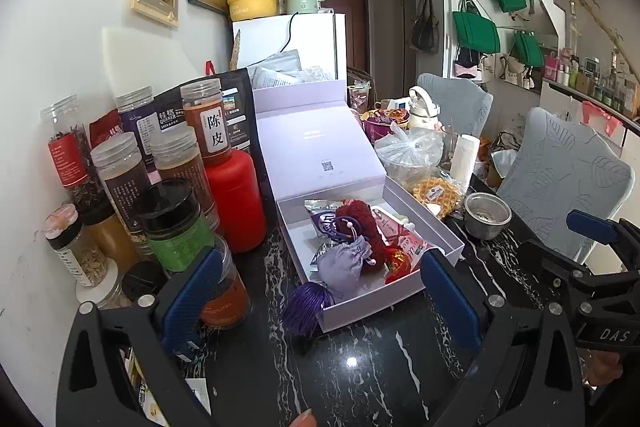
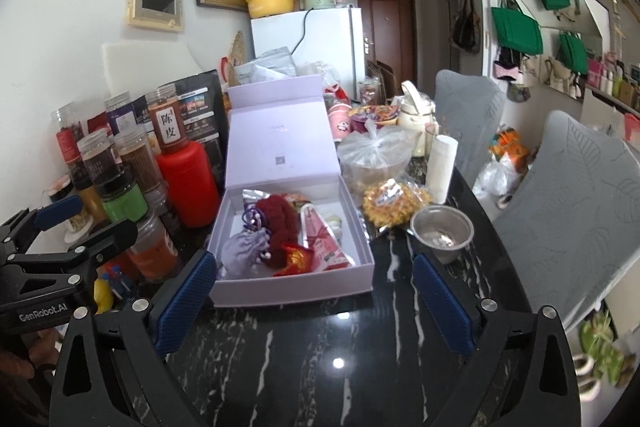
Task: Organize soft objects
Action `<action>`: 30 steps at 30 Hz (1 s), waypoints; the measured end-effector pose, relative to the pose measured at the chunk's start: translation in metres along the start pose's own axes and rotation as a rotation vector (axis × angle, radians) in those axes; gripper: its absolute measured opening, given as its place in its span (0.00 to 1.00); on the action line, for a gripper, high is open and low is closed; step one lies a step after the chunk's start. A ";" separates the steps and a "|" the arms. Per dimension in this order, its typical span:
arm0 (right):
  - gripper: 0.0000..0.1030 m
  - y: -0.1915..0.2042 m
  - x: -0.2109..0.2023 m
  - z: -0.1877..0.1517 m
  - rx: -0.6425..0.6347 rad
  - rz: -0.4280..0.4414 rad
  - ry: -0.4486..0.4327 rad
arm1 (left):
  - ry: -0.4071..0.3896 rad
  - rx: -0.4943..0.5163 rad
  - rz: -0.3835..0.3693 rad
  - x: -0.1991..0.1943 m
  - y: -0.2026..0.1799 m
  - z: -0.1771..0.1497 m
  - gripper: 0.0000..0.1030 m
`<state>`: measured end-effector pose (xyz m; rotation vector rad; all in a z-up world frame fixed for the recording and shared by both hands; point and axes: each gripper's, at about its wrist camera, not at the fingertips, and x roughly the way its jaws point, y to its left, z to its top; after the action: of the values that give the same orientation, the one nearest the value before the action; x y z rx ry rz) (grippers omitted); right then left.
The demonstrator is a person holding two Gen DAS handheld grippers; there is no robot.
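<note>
left tongs (image 1: pixel 320 291): spread wide, nothing in them | right tongs (image 2: pixel 312 299): wide too, empty | lilac pouch (image 1: pixel 346 261) and red fuzzy thing (image 1: pixel 360 227): sitting in the open box (image 1: pixel 436 227) on the desk (image 1: pixel 360 367), just past both tongs' tips

Ahead of you an open box (image 2: pixel 280 291) sits on the table (image 2: pixel 320 367), pouches (image 2: pixel 244 251) inside. Jars (image 1: pixel 132 179) stand to its left, a metal cup (image 2: pixel 442 233) to its right.
</note>
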<state>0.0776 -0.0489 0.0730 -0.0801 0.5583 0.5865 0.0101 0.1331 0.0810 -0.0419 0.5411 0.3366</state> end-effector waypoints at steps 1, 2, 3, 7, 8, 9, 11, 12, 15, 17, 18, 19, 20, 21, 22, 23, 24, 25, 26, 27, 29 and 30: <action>0.97 0.000 0.000 -0.004 0.003 -0.011 0.008 | 0.001 0.003 0.003 0.000 -0.001 -0.003 0.98; 0.97 0.000 0.000 -0.008 0.003 -0.023 0.013 | 0.000 0.005 0.008 -0.001 -0.002 -0.006 0.98; 0.97 -0.001 0.000 -0.010 0.003 -0.033 0.016 | -0.001 0.008 0.015 -0.001 -0.003 -0.009 0.98; 0.97 -0.003 0.002 -0.025 0.021 -0.064 0.046 | 0.020 0.003 0.003 0.002 -0.005 -0.020 0.98; 0.97 -0.004 0.002 -0.028 0.026 -0.068 0.053 | 0.028 -0.003 -0.003 0.004 -0.005 -0.022 0.98; 0.97 -0.005 0.003 -0.032 0.031 -0.073 0.060 | 0.038 -0.012 -0.010 0.006 -0.004 -0.024 0.98; 0.97 -0.007 0.004 -0.038 0.043 -0.087 0.071 | 0.048 -0.036 -0.022 0.009 -0.002 -0.028 0.98; 0.97 -0.007 0.004 -0.040 0.051 -0.090 0.069 | 0.050 -0.046 -0.022 0.010 -0.002 -0.030 0.98; 0.97 -0.012 0.003 -0.045 0.084 -0.083 0.072 | 0.066 -0.048 -0.022 0.014 -0.003 -0.035 0.98; 0.97 -0.012 0.004 -0.047 0.082 -0.083 0.076 | 0.074 -0.048 -0.023 0.017 -0.003 -0.037 0.98; 0.97 -0.011 0.004 -0.047 0.078 -0.087 0.077 | 0.080 -0.050 -0.025 0.018 -0.004 -0.038 0.98; 0.97 -0.011 0.005 -0.048 0.076 -0.090 0.079 | 0.087 -0.050 -0.027 0.020 -0.004 -0.039 0.98; 0.97 -0.010 0.006 -0.048 0.073 -0.093 0.083 | 0.092 -0.048 -0.030 0.022 -0.004 -0.039 0.98; 0.97 -0.010 0.007 -0.049 0.070 -0.093 0.088 | 0.096 -0.046 -0.032 0.023 -0.005 -0.040 0.98; 0.97 -0.010 0.008 -0.050 0.069 -0.093 0.094 | 0.099 -0.042 -0.031 0.024 -0.005 -0.040 0.98; 0.97 -0.010 0.009 -0.051 0.068 -0.093 0.098 | 0.102 -0.040 -0.029 0.025 -0.005 -0.040 0.98; 0.97 -0.010 0.011 -0.051 0.069 -0.094 0.102 | 0.105 -0.039 -0.026 0.025 -0.005 -0.041 0.98; 0.97 -0.010 0.012 -0.052 0.069 -0.094 0.106 | 0.109 -0.038 -0.025 0.026 -0.005 -0.041 0.98; 0.97 -0.010 0.013 -0.052 0.069 -0.094 0.108 | 0.111 -0.037 -0.025 0.027 -0.004 -0.041 0.98; 0.97 -0.011 0.014 -0.053 0.070 -0.093 0.110 | 0.115 -0.037 -0.025 0.028 -0.004 -0.041 0.98; 0.97 -0.011 0.015 -0.052 0.074 -0.092 0.113 | 0.118 -0.038 -0.026 0.030 -0.004 -0.042 0.98; 0.97 -0.011 0.015 -0.052 0.075 -0.093 0.114 | 0.119 -0.038 -0.026 0.030 -0.004 -0.042 0.98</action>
<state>0.0690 -0.0625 0.0201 -0.0688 0.6832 0.4725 0.0145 0.1334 0.0299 -0.1066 0.6516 0.3199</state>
